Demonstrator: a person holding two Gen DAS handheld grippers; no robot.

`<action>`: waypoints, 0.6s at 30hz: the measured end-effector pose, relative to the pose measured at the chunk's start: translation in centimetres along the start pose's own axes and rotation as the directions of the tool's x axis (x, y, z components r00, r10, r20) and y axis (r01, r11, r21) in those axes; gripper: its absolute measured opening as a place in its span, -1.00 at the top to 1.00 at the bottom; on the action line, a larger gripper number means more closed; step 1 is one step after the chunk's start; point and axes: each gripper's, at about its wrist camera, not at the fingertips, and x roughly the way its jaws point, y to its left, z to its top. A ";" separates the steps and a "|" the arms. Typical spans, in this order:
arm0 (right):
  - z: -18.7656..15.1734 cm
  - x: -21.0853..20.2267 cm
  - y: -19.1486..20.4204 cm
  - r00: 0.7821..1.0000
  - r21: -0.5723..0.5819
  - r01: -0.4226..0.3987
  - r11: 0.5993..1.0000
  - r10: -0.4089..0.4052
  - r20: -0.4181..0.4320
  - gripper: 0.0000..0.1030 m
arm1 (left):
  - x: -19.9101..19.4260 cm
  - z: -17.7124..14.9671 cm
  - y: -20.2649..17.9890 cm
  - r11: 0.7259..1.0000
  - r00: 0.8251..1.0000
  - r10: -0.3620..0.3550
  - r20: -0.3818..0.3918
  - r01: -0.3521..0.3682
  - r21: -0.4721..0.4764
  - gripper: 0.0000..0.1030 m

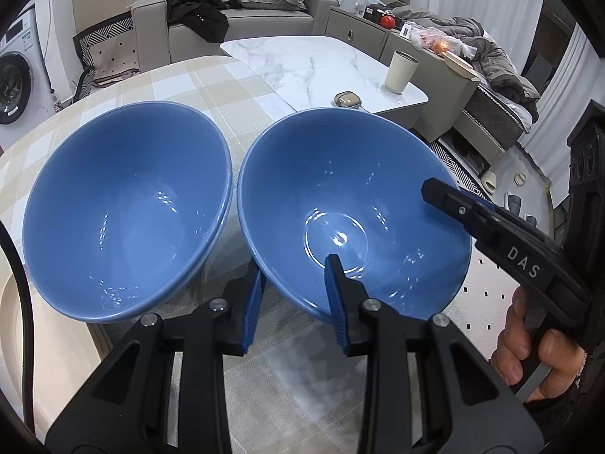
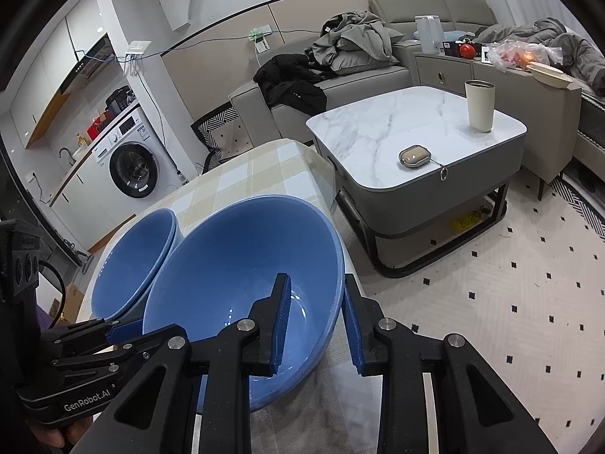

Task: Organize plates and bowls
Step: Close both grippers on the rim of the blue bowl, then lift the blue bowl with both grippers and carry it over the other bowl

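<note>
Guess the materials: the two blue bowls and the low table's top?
Right-hand bowl, clamped at the rim by both grippers, and left-hand bowl: likely glazed ceramic; glossy, sharp light glints, thick rounded rims. Low table's top: marble or marble-look slab; white with grey veining, smooth sheen. Real stone or printed, cannot tell.

Black grippers, ribbed blue pads, silver screws.

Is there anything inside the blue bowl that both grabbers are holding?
The held bowl looks empty, only glare; one finger of each gripper reaches inside. The left gripper hides a bit of the near wall.
</note>
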 end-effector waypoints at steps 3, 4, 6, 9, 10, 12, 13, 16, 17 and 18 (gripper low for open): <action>0.0 -0.3 0.0 1.000 0.003 -0.003 1.000 0.002 0.008 0.45 | -0.4 -0.1 -0.3 1.000 1.000 0.001 0.008 -0.001 0.008 0.44; 0.0 -0.5 0.0 1.000 0.002 -0.003 1.000 0.003 0.011 0.45 | -0.5 0.0 -0.3 1.000 1.000 0.000 0.011 0.000 0.009 0.44; 0.1 -0.8 0.1 1.000 0.003 -0.004 1.000 0.004 0.017 0.45 | -0.9 0.0 -0.4 1.000 1.000 0.001 0.016 -0.001 0.012 0.44; 0.1 -1.1 0.1 1.000 0.004 -0.011 1.000 0.011 0.023 0.45 | -1.3 0.1 -0.4 1.000 1.000 0.001 0.022 -0.001 0.015 0.44; 0.1 -1.3 0.1 1.000 0.007 -0.014 1.000 0.014 0.025 0.45 | -1.4 0.2 -0.3 1.000 1.000 -0.002 0.024 0.001 0.015 0.44; 0.2 -1.6 0.2 0.999 0.008 -0.017 1.000 0.017 0.031 0.45 | -1.9 0.2 -0.3 1.000 0.999 -0.002 0.033 0.002 0.017 0.44; 0.2 -1.8 0.3 0.999 0.006 -0.019 1.000 0.019 0.036 0.45 | -2.2 0.2 -0.3 1.000 0.999 -0.003 0.038 0.002 0.019 0.44; 0.4 -2.2 0.4 0.999 0.002 -0.021 1.000 0.021 0.045 0.45 | -3.1 0.3 -0.3 1.000 0.999 -0.005 0.051 0.004 0.022 0.44; 0.4 -2.4 0.5 0.999 0.001 -0.023 1.000 0.023 0.048 0.45 | -3.4 0.3 -0.4 1.000 0.998 -0.006 0.056 0.005 0.023 0.44; 0.5 -2.6 0.6 0.998 0.001 -0.026 1.000 0.025 0.052 0.45 | -3.7 0.3 -0.4 1.000 0.998 -0.006 0.059 0.005 0.025 0.44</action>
